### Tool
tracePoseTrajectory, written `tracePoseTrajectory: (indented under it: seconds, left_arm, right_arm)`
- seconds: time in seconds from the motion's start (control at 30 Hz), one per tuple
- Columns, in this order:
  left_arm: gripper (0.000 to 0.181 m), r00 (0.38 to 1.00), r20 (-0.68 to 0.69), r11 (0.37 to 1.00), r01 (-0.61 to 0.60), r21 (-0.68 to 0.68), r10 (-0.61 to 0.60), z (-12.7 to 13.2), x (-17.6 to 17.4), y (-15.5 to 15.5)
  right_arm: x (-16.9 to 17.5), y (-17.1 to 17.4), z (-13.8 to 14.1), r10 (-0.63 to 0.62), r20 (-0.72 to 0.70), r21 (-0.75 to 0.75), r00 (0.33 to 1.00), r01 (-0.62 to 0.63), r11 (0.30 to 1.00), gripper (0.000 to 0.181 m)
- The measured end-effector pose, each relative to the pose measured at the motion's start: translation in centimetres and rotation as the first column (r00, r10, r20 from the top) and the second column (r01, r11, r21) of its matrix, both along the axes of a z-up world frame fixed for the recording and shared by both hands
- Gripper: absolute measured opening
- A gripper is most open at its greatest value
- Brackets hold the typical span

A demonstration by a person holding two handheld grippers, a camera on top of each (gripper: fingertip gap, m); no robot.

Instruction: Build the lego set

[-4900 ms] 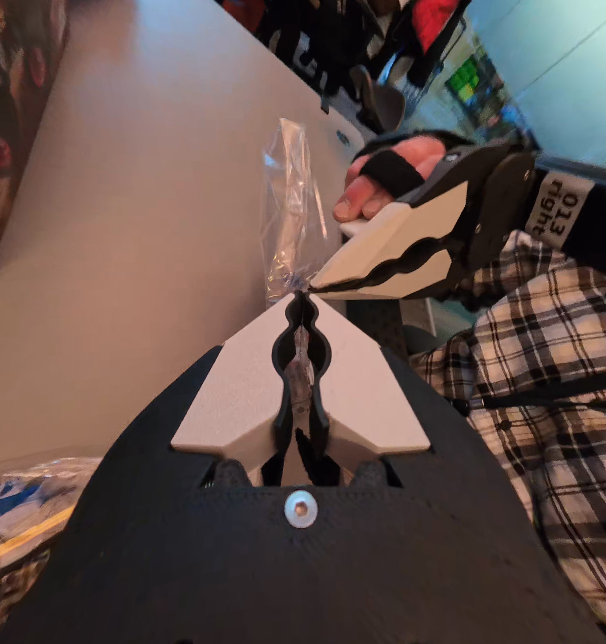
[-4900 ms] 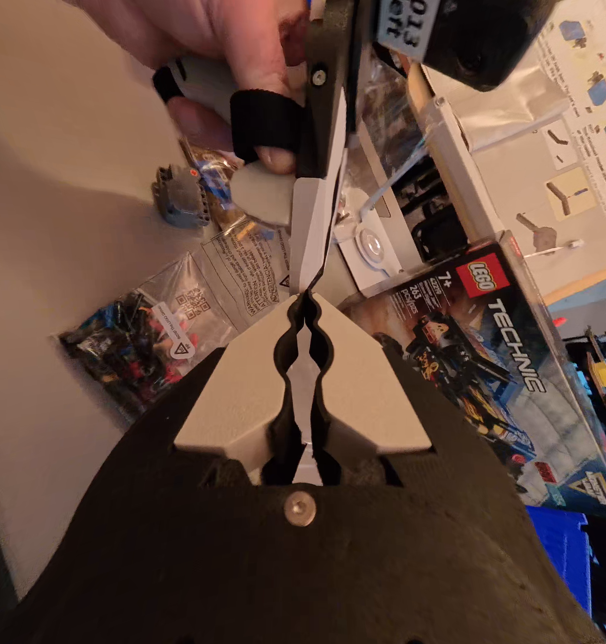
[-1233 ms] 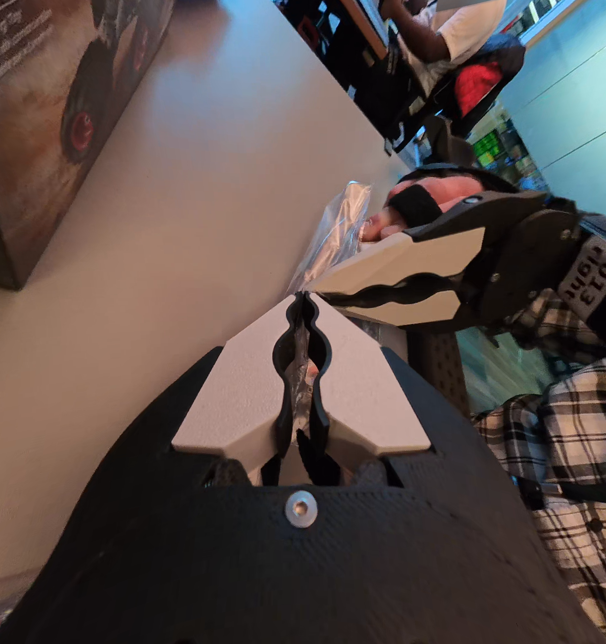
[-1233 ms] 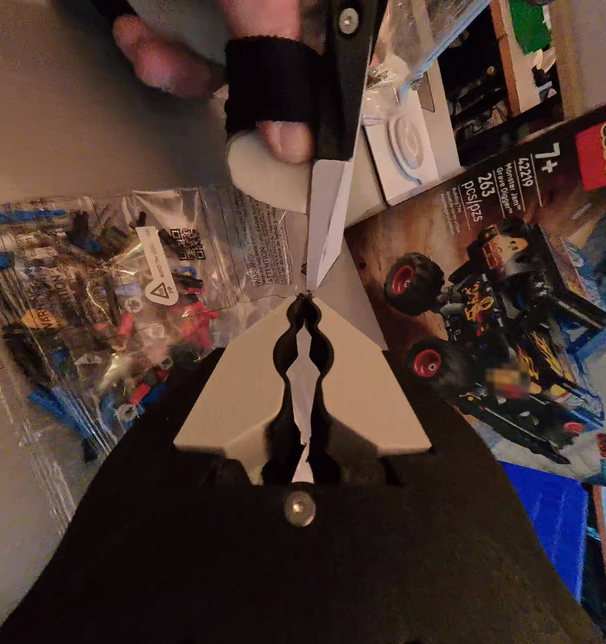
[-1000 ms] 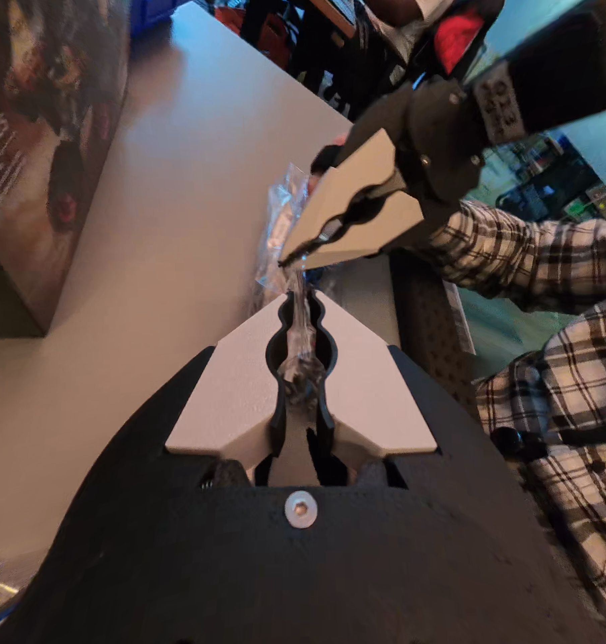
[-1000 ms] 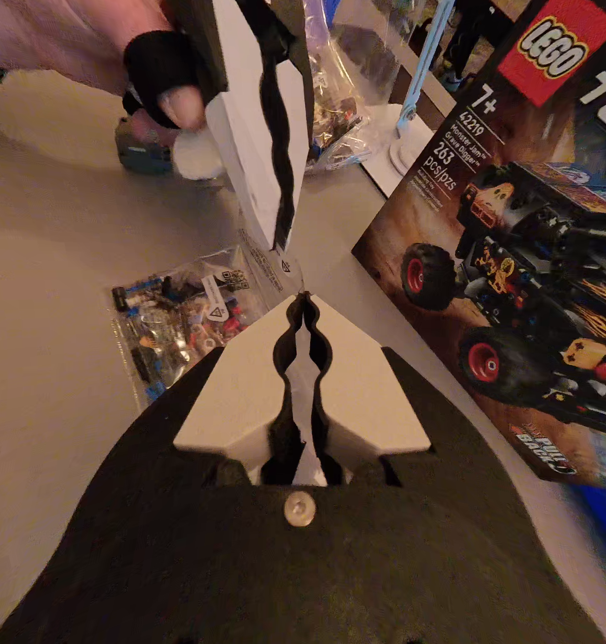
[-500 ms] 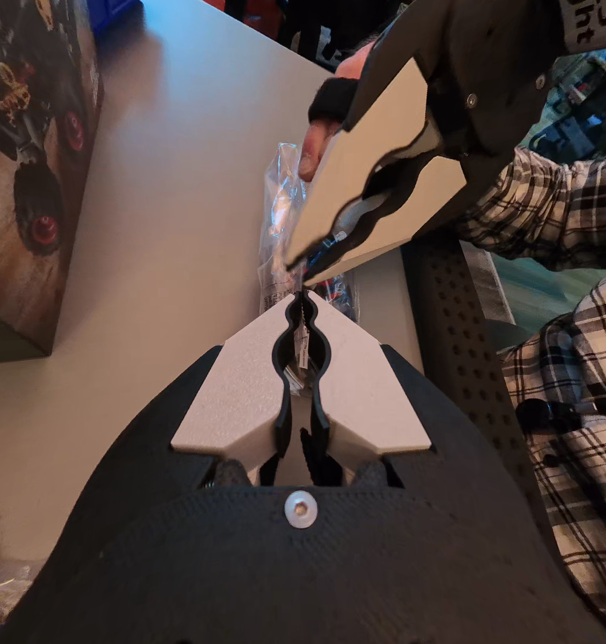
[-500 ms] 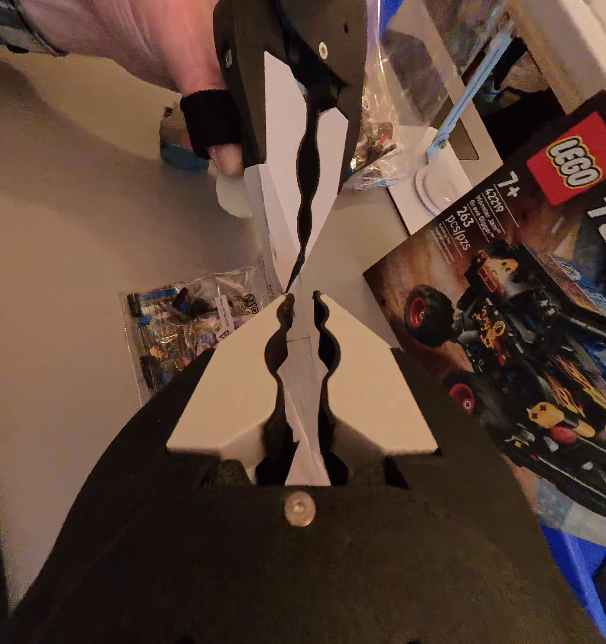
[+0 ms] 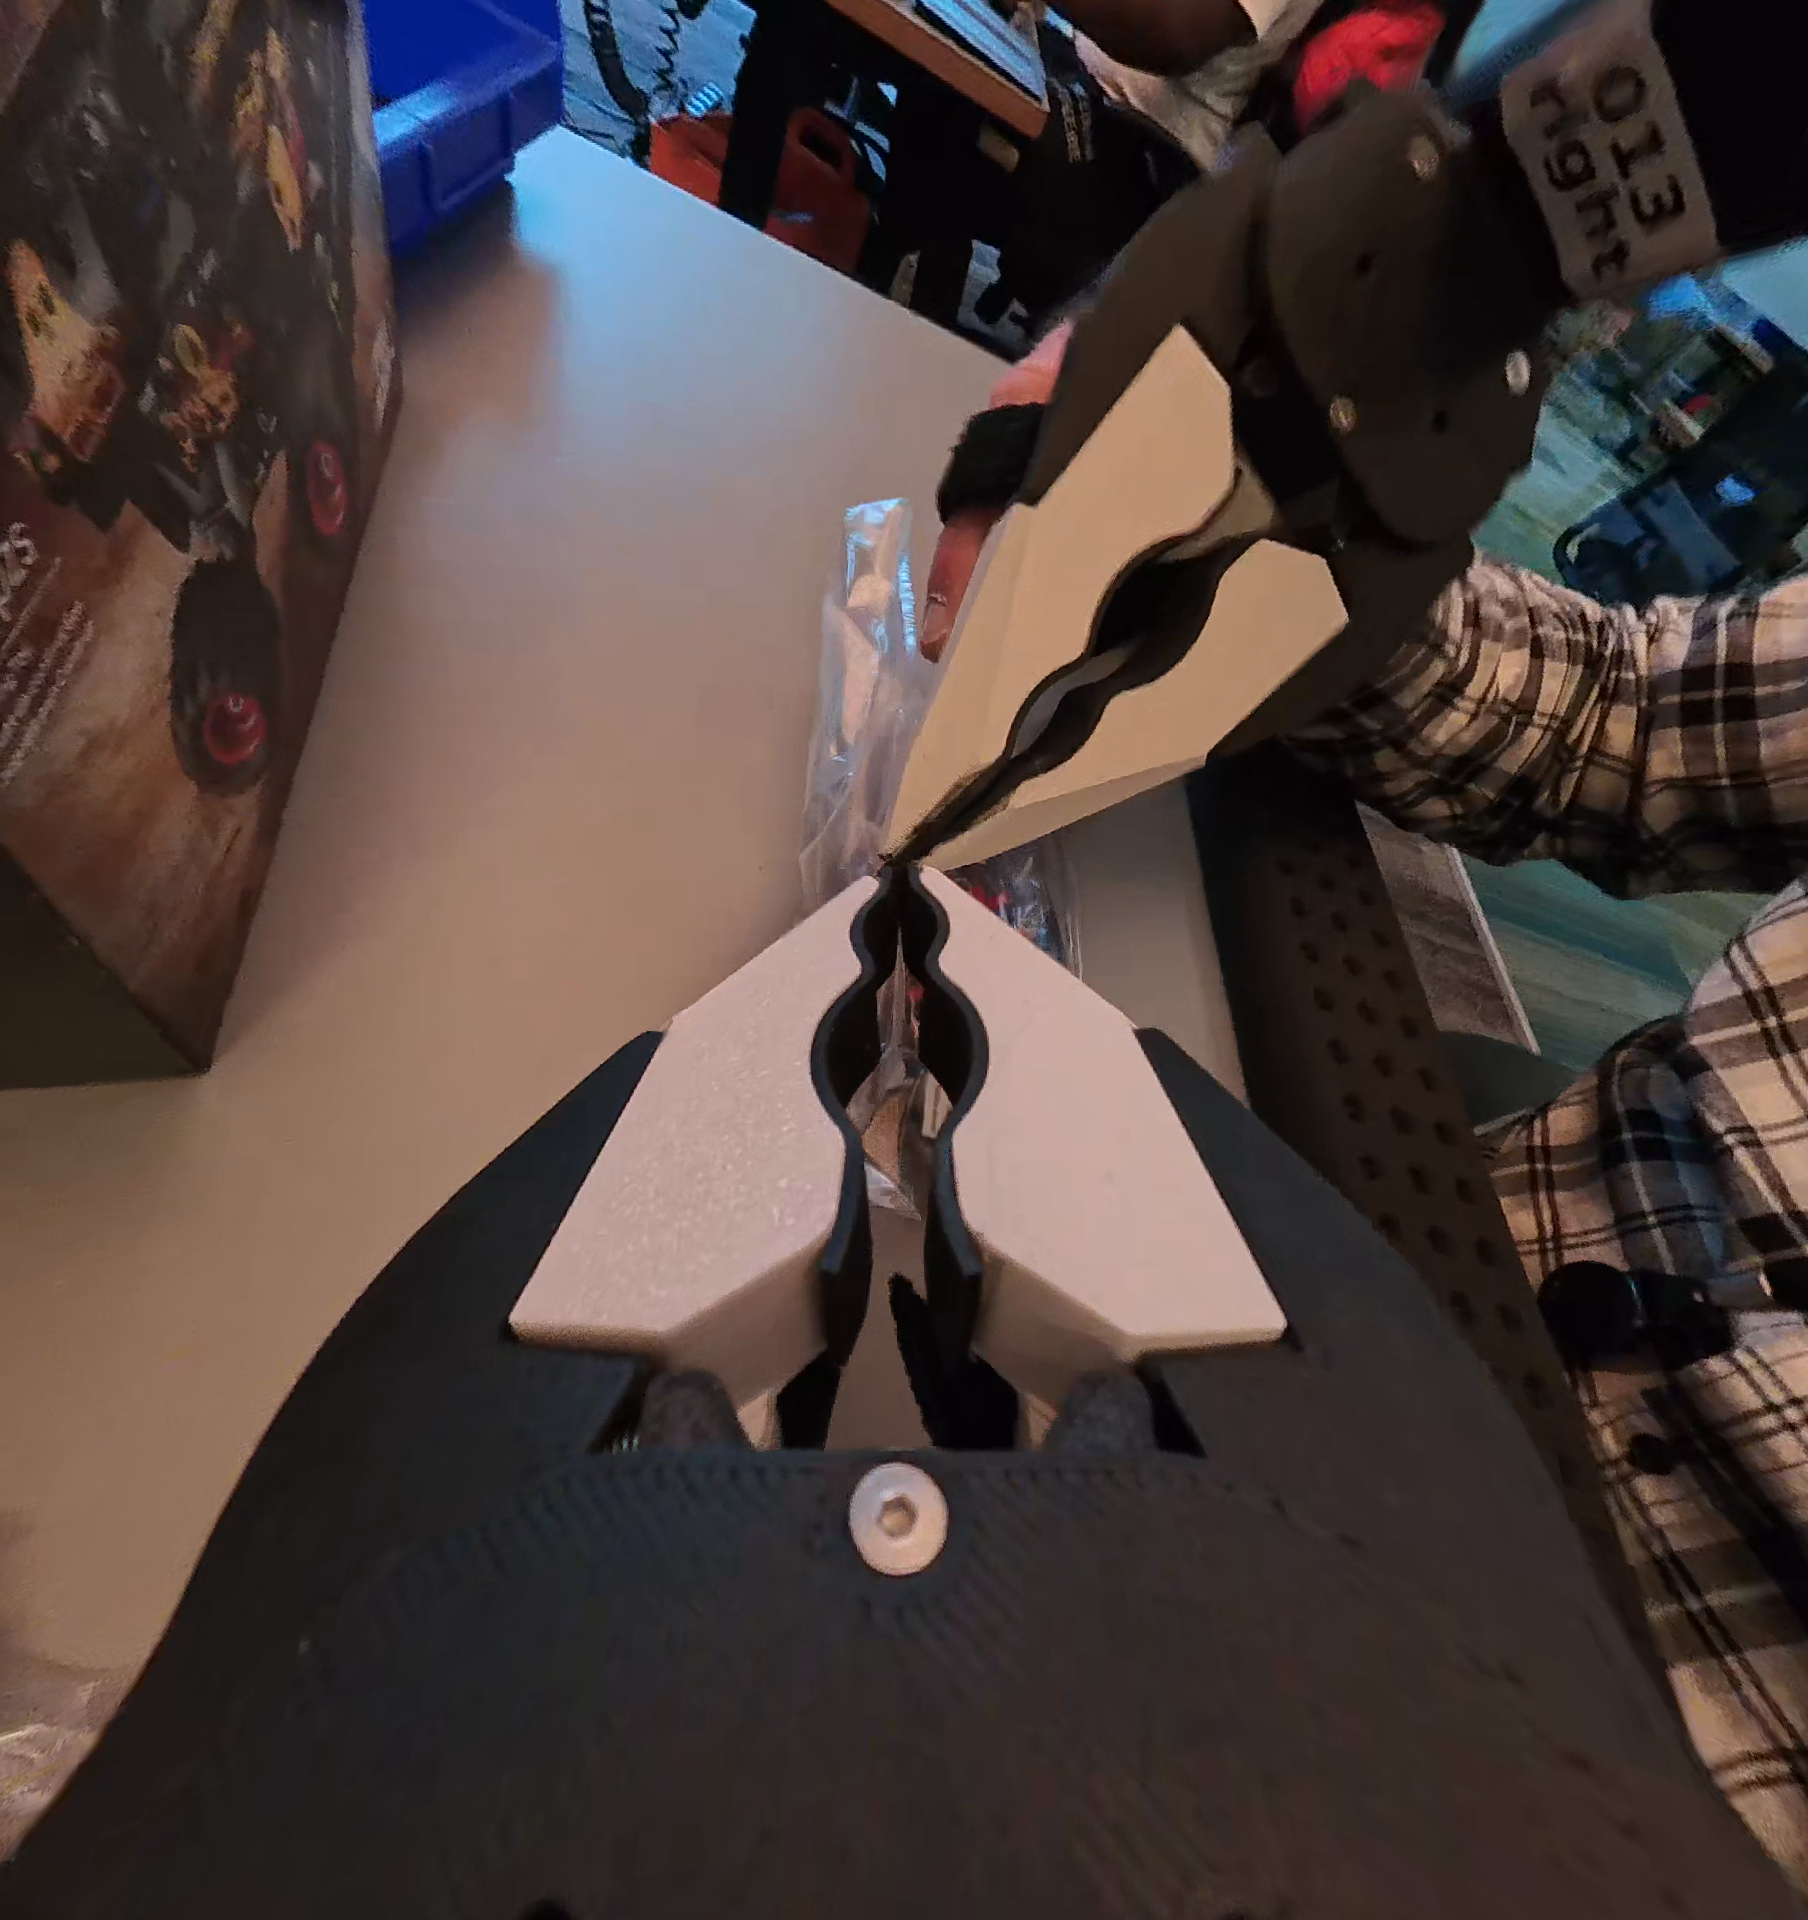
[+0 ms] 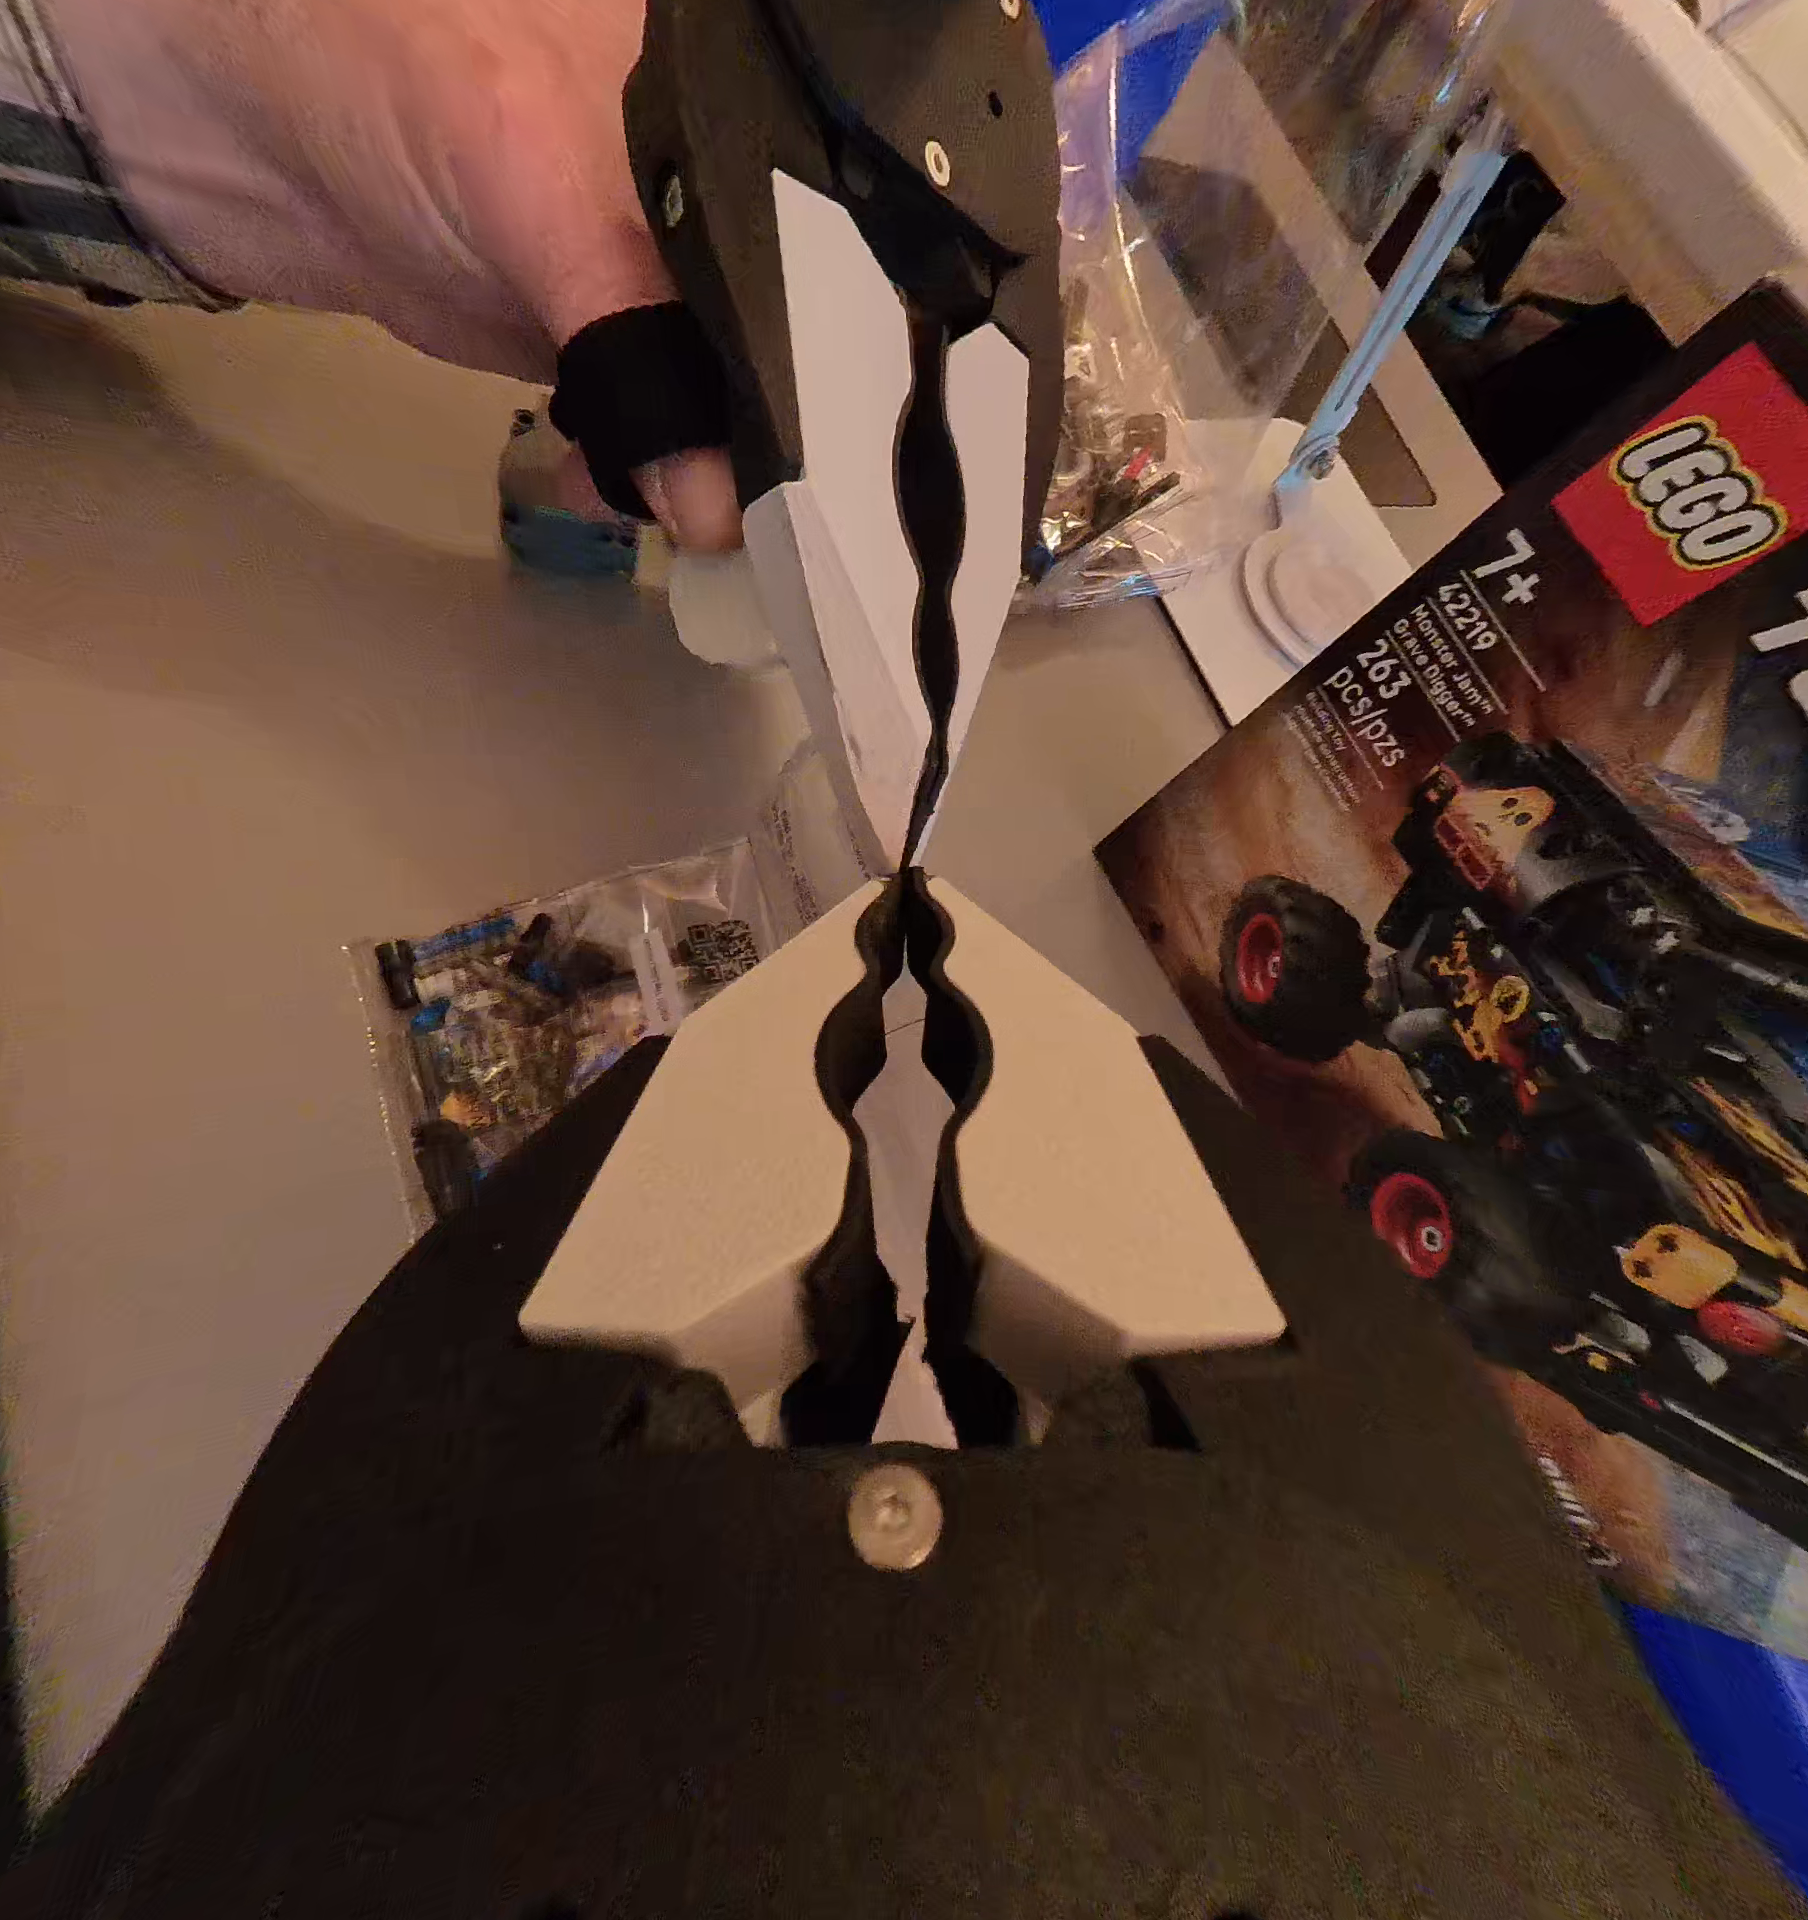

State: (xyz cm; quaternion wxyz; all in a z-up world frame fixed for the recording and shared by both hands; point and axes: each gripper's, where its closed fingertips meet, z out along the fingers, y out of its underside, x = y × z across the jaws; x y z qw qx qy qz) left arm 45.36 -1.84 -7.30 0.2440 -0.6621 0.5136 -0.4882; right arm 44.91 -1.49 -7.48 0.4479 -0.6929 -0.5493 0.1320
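Broadly, the pale surface (image 10: pixel 204 727) carries the set's box (image 10: pixel 1502 1039), standing right of the bag of parts (image 10: pixel 526 997) (clear plastic). Above that bag, the left gripper (image 9: pixel 902 883) and right gripper (image 10: pixel 905 883) meet tip to tip, both jaws closed, each pinching the bag's film.

Clear bag (image 9: pixel 864 675) of small parts, held up, crumpled; second bag (image 10: pixel 526 997) flat on table; printed box (image 10: pixel 1565 987) lies beside it.

Both hand-held grippers meet tip-to-tip above bagged parts (image 10: pixel 526 997).
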Motion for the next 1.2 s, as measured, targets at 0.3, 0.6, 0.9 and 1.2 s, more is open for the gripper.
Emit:
tracePoseTrajectory:
  seconds: [0.3,0.6,0.9,1.2]
  left_arm:
    - [0.000,0.979,-0.134,0.983,-0.165,-0.084,0.153,-3.6,1.1,2.2]
    - [0.000,0.867,-0.349,0.934,-0.341,0.102,0.355,-8.0,1.0,6.7]
    - [0.000,0.892,-0.290,0.938,-0.330,0.109,0.347,-6.2,0.4,6.9]
    - [0.000,0.905,-0.267,0.943,-0.316,0.102,0.332,-4.5,-2.5,6.1]
  right_arm:
    - [0.9,1.7,-3.1,-0.200,0.292,0.296,0.935,0.110,0.949,0.000]
    - [-3.3,-0.7,-6.9,-0.082,0.395,0.284,0.915,-0.037,0.958,0.000]
    - [1.7,-2.6,-4.6,-0.061,0.181,0.105,0.982,0.042,0.994,0.000]
    - [3.2,-5.5,-3.9,-0.020,0.115,0.043,0.993,0.015,0.999,0.000]
